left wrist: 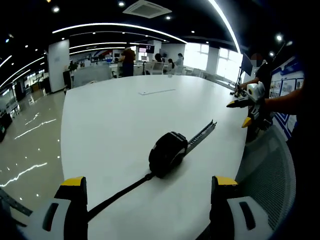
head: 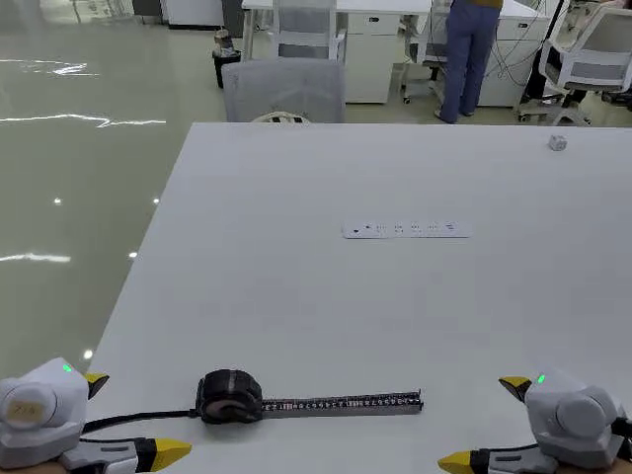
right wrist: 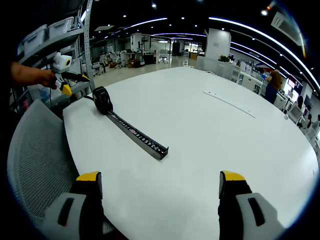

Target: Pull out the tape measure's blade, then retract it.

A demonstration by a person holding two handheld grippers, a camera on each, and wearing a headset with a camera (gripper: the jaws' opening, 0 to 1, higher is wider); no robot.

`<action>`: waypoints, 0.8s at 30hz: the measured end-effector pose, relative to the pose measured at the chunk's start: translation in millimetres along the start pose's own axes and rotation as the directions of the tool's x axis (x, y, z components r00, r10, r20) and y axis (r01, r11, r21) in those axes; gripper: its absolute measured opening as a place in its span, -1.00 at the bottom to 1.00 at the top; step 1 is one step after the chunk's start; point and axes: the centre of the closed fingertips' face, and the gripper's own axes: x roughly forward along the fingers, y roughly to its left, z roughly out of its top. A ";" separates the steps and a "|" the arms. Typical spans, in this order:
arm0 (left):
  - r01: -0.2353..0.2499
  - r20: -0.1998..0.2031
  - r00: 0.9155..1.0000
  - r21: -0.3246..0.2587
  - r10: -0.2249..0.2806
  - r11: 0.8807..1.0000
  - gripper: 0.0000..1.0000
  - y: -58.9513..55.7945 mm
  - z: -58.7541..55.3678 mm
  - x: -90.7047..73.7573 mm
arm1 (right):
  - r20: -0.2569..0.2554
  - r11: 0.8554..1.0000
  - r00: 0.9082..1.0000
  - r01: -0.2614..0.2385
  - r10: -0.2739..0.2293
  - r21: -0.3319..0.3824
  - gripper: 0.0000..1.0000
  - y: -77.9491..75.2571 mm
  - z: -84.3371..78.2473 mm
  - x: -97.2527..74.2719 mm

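Observation:
A black tape measure lies near the front edge of the white table, its blade pulled out to the right and a black strap trailing left. My left gripper sits open at the table's front left corner, a short way left of the case. From the left gripper view the case lies ahead between the open fingers, untouched. My right gripper is open at the front right, apart from the blade's hooked tip. In the right gripper view the case is far off.
A white power strip lies mid-table, and a small grey object sits at the far right. A grey chair stands behind the far edge. A person stands by desks beyond. Glossy floor lies left of the table.

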 end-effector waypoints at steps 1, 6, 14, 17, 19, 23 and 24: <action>-0.001 0.033 0.999 -0.021 0.002 1.000 1.00 -1.7 3.4 -3.3 | 0.006 1.000 1.000 -0.001 0.001 0.000 1.00 4.4 -2.1 -3.7; -0.027 0.032 0.999 -0.044 0.028 0.999 1.00 0.0 -3.6 -16.0 | 0.011 0.999 1.000 0.014 -0.015 0.034 1.00 11.3 -10.8 -13.9; -0.052 0.029 0.998 -0.062 0.054 0.997 1.00 2.4 -23.3 -30.8 | 0.030 0.996 0.998 0.045 -0.048 0.075 1.00 18.2 -18.5 -34.7; -0.063 0.028 0.998 -0.053 0.064 0.997 1.00 2.5 -30.5 -32.7 | 0.034 0.995 0.999 0.031 -0.035 0.099 1.00 23.0 -24.6 -38.8; -0.054 0.030 0.998 -0.058 0.056 0.997 1.00 0.3 -31.6 -32.9 | 0.024 0.994 0.999 0.035 -0.038 0.106 1.00 24.2 -29.1 -39.2; -0.046 0.031 0.998 -0.042 0.047 0.998 1.00 1.1 -31.3 -30.9 | 0.017 0.993 0.999 0.046 -0.048 0.108 1.00 22.5 -31.8 -38.8; -0.045 0.031 0.998 -0.043 0.046 0.998 1.00 1.7 -31.1 -30.5 | 0.016 0.993 0.999 0.048 -0.050 0.106 1.00 21.8 -32.4 -38.7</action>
